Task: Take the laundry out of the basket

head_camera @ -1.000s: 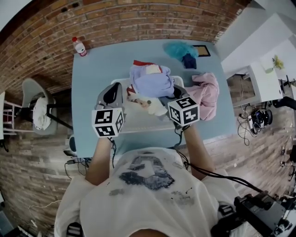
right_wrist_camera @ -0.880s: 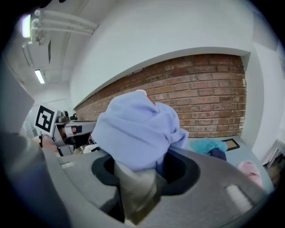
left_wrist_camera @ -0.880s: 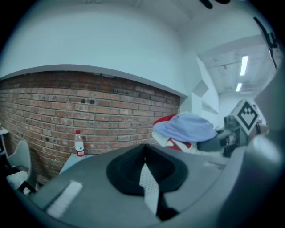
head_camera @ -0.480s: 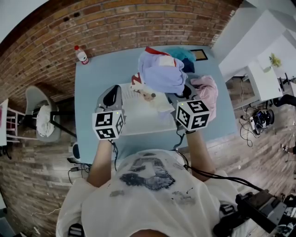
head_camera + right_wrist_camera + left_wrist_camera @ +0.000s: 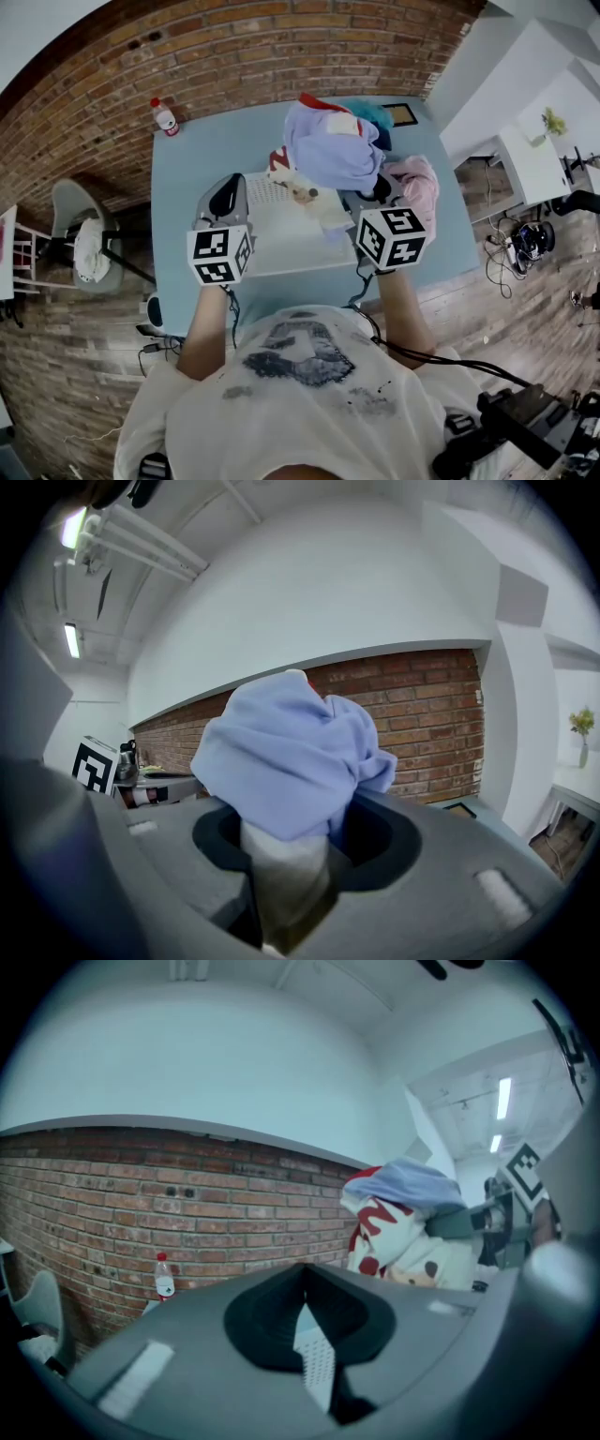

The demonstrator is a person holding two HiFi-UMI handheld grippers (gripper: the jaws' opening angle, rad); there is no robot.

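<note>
Right gripper (image 5: 284, 883), clamped on the clothes (image 5: 291, 752), should lift clear while left gripper (image 5: 314, 1365) pinches the basket (image 5: 281, 236) rim.

table (image 5: 187, 178) light blue. basket (image 5: 281, 239) white, fine perforated grid. laundry bundle (image 5: 333, 150) over the basket: lavender on top, white with red print and brown spots beneath. right of the basket: pink garment (image 5: 424, 183). past the basket's far edge: teal cloth (image 5: 375, 110). bottle (image 5: 165, 117) far left of the basket – pale, red cap. wall (image 5: 187, 56) red-brown brick. left gripper (image 5: 228, 187), right gripper (image 5: 373, 187) – grey, cubes black-and-white squares.
</note>
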